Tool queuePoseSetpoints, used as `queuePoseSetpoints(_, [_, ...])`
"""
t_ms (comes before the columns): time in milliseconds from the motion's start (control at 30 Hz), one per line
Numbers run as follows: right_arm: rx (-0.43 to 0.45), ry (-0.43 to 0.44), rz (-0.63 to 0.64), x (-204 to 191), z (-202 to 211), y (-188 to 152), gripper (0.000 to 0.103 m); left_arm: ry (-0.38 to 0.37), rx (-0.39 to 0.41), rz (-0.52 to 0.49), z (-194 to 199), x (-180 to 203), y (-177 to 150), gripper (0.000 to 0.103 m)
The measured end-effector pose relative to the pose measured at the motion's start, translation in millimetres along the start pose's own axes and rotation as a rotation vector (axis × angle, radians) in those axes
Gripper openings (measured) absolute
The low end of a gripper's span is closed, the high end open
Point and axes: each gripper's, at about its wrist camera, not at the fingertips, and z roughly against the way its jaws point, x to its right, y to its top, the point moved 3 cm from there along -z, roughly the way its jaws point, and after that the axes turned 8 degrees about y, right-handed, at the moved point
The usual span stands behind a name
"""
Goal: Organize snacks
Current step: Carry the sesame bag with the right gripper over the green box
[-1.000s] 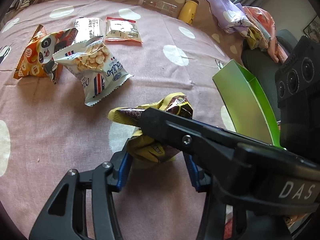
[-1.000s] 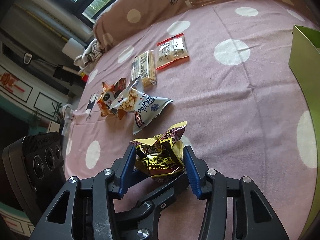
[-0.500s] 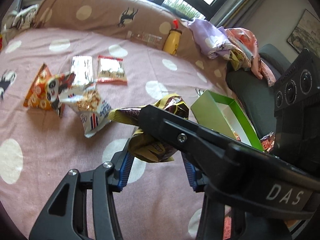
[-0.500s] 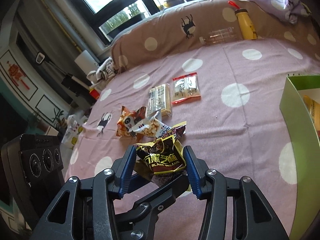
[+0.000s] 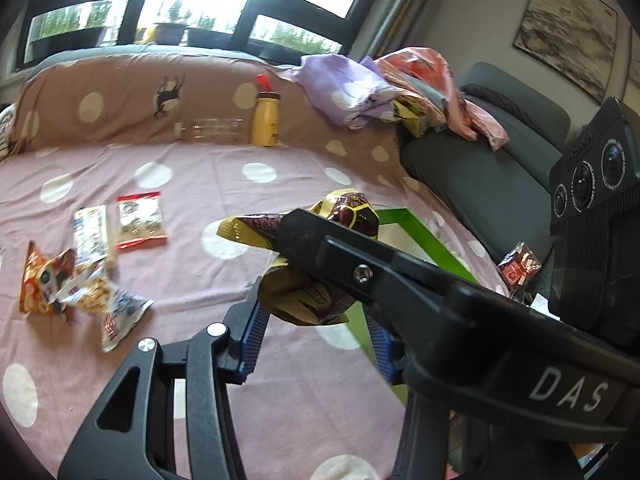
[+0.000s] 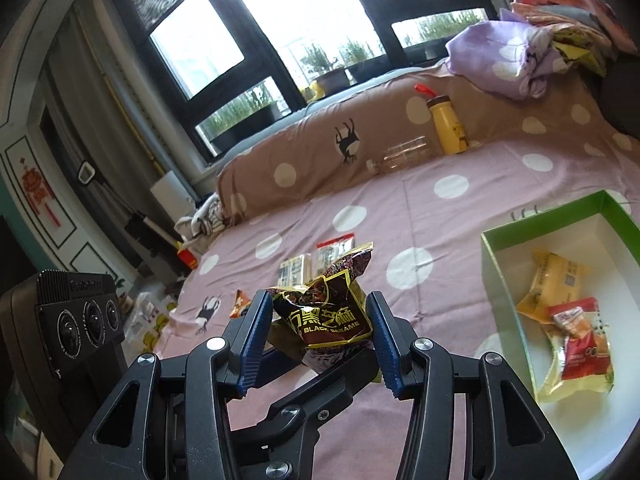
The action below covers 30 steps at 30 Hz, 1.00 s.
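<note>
From the left gripper's (image 5: 316,320) camera, the dark brown and gold black sesame packet (image 5: 308,300) hangs up off the bed, with both tools on it at once: the blue pads (image 5: 252,336) of the left gripper press in on its lower, crumpled half, and the other tool's black finger crosses in front of it from the right and covers its middle. The packet's gold-edged top sticks out above that finger. Behind it is the near corner of the green box (image 5: 416,232), mostly hidden by the tools. Back on the pink spotted bedspread (image 5: 192,184) to the left lie the other snacks: a red-edged packet (image 5: 140,220) beside a pale striped one (image 5: 90,232), and nearer, an orange panda bag (image 5: 42,284) touching a white cracker bag (image 5: 108,304). A yellow bottle (image 5: 265,120) stands against the brown bolster. From the right gripper's (image 6: 316,340) camera, the same packet (image 6: 324,312) is pinched between the blue pads, its "BLACK SESAME" label facing the lens, held in the air to the left of the green box (image 6: 496,272). The box sits open on the bedspread with a yellow packet (image 6: 556,284) and a red-and-white one (image 6: 580,340) already lying inside on its white floor.
</note>
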Motion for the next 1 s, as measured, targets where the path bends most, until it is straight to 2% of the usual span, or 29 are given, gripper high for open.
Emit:
queuePoseSetpoints(500, [0.136, -0.119, -0.158, 75.7, 61.6, 11.2, 0.052, -0.118, -0.071, -0.144, -48.0, 84.6, 9.7, 0.046])
queuePoseSetpoints(1000, [0.184, -0.212, -0.304, 126.6, 92.6, 4.6, 0.052, -0.190, -0.176, -0.236, -84.4, 134.4, 3.5, 0.045])
